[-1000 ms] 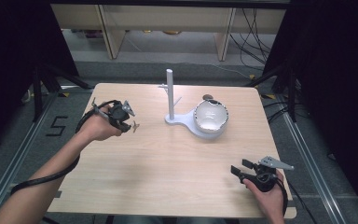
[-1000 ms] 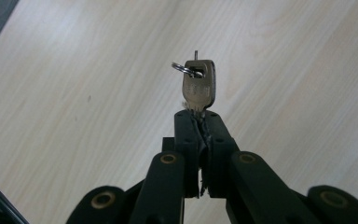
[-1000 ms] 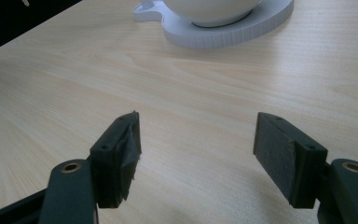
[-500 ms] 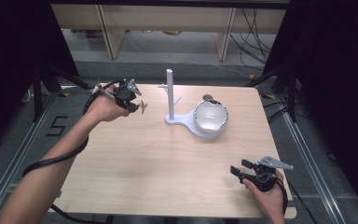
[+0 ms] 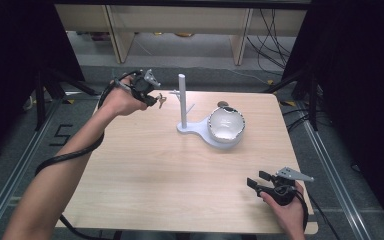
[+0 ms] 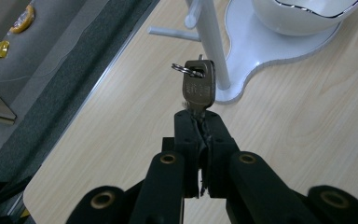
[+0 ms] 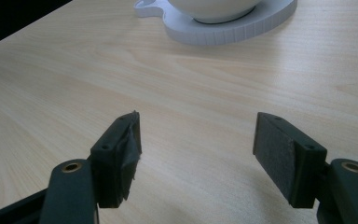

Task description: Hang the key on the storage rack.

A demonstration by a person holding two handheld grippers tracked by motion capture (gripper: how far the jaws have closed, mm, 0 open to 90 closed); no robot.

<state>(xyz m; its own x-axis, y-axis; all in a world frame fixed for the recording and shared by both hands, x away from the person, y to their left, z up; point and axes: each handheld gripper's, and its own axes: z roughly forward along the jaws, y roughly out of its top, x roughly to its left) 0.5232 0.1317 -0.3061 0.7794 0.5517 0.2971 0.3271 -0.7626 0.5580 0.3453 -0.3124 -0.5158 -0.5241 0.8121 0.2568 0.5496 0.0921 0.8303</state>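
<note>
Small brass key w/ steel ring (image 6: 198, 88) pinched by L gripper (image 6: 199, 122), held above table's far-left corner.
R gripper (image 7: 196, 149) jaws spread, nothing between, at wooden table (image 5: 145, 170) near-right corner; white peg stand w/ bowl (image 5: 182, 100) near far edge.

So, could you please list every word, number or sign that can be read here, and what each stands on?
"5" – a dark mark on the grey floor left of the table.
Stamped marking on the head of the key held in the left claw – too blurred to read.
Nothing else legible.
</note>
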